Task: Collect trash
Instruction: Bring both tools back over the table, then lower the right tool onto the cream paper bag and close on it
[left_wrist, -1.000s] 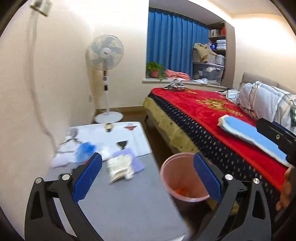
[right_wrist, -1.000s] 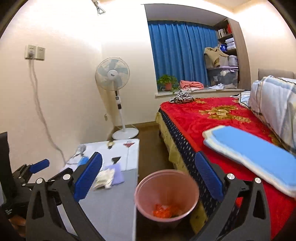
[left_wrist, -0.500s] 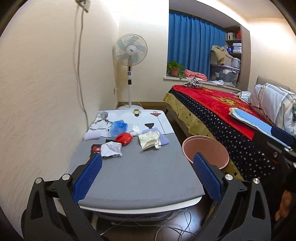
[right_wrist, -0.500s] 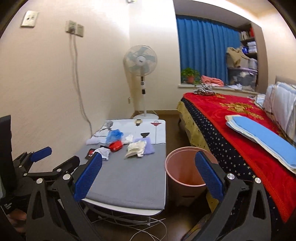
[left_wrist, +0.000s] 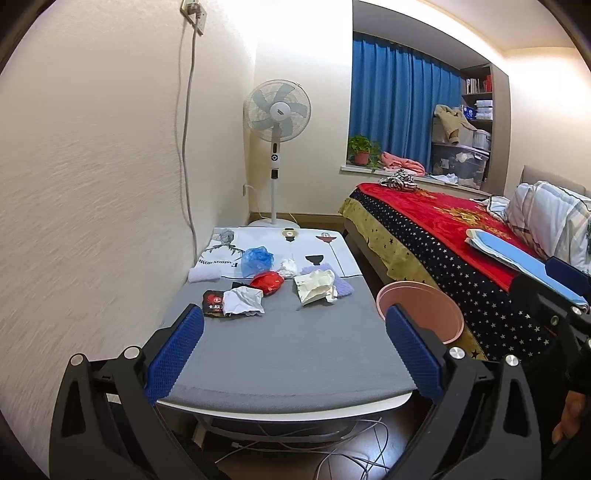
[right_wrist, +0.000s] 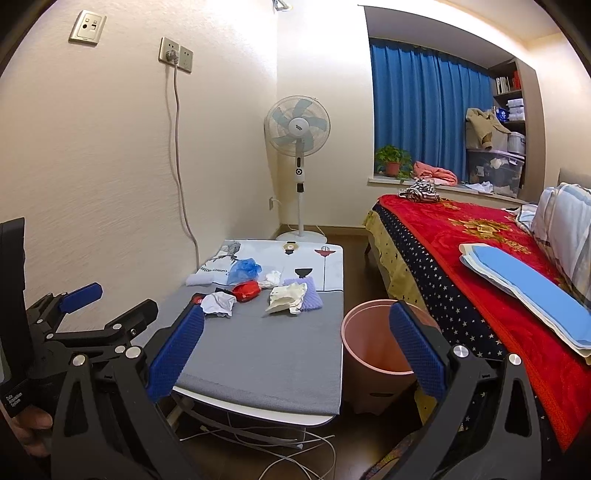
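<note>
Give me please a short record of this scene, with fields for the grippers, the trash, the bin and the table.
left gripper: open, empty, held back from the table
right gripper: open, empty
trash: blue plastic bag, red wrapper, white crumpled paper, cream paper wad, all on the table
bin: pink bin, on the floor between table and bed
table: low table, grey top

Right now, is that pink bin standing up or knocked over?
Upright: the pink bin stands on the floor beside the table, its round mouth facing up.
</note>
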